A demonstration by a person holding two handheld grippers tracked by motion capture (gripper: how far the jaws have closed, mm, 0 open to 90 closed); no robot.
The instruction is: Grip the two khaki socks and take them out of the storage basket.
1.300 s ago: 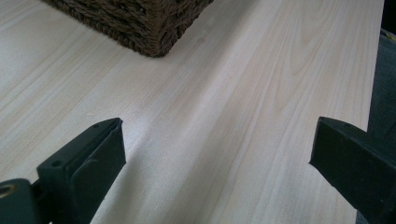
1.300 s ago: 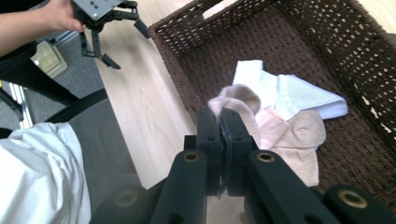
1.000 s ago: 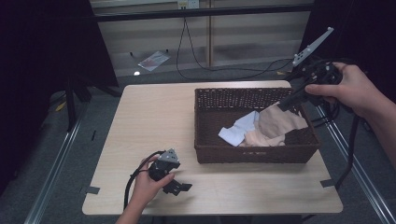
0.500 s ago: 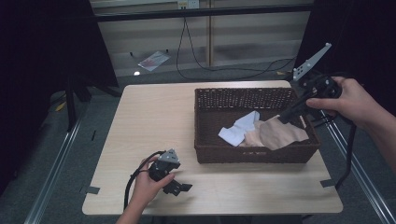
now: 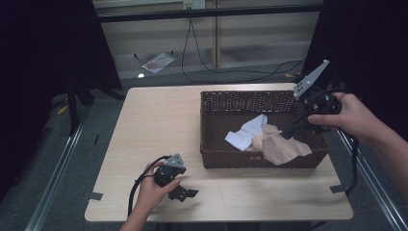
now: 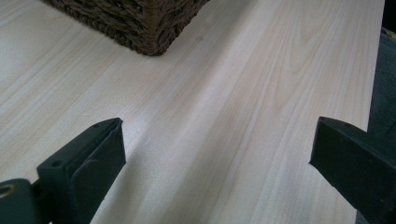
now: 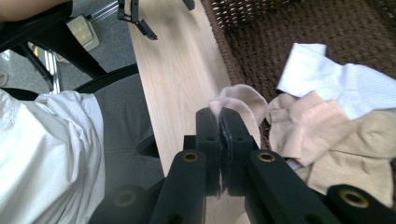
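Right gripper (image 5: 288, 134), jaws clamped on a beige fabric sock (image 7: 243, 100), hangs it over the dark woven wicker basket's (image 5: 250, 98) right-hand wall, likely for dropping in; left gripper (image 5: 185, 193) rests wide open, empty, near the pale wooden table's (image 5: 159, 120) near edge.

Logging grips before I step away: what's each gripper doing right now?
Left gripper: open, holding nothing, above the table.
Right gripper: shut on the beige sock, over the basket.
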